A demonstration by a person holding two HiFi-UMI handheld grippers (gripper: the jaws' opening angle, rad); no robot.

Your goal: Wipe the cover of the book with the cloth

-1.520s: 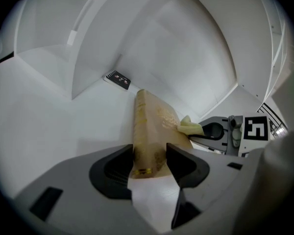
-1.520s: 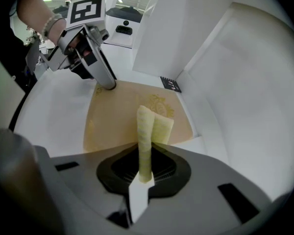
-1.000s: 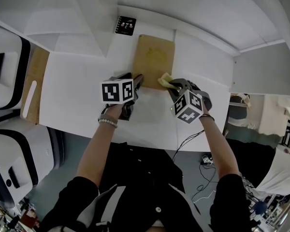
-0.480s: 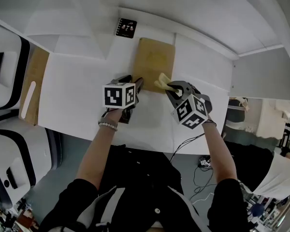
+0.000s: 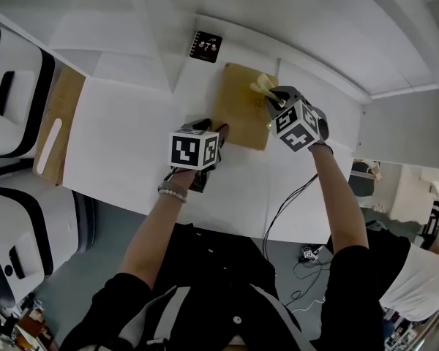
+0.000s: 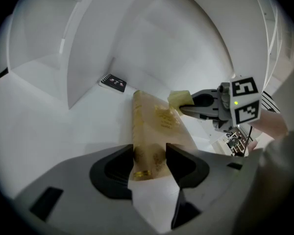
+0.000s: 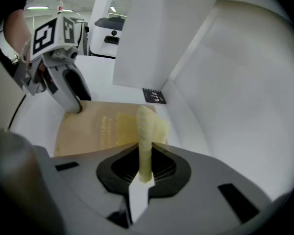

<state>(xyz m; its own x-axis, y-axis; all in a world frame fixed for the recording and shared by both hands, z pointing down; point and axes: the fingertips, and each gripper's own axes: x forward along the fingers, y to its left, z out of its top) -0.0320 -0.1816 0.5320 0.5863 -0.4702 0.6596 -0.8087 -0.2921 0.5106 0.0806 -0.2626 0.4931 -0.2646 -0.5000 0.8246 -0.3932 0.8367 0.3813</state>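
Note:
A tan book (image 5: 240, 112) with gold print lies flat on the white table (image 5: 124, 145). My left gripper (image 5: 219, 131) rests at its near left corner. In the left gripper view (image 6: 149, 163) the jaws stand a little apart, with the book's (image 6: 159, 126) near end showing in the gap. My right gripper (image 5: 269, 93) is shut on a folded yellow cloth (image 5: 261, 86) and holds it over the book's far right part. In the right gripper view (image 7: 146, 173) the cloth (image 7: 147, 131) sticks up from the shut jaws above the cover (image 7: 93, 129).
A small black notebook (image 5: 207, 47) lies just beyond the book's far left corner. A wooden board (image 5: 58, 130) sits at the table's left end beside a white machine (image 5: 11, 93). White walls close in behind the table. A cable (image 5: 285, 203) hangs off the near edge.
My right gripper has carried the cloth from the book's near right edge up to its far right part. The left gripper has stayed at the near left corner.

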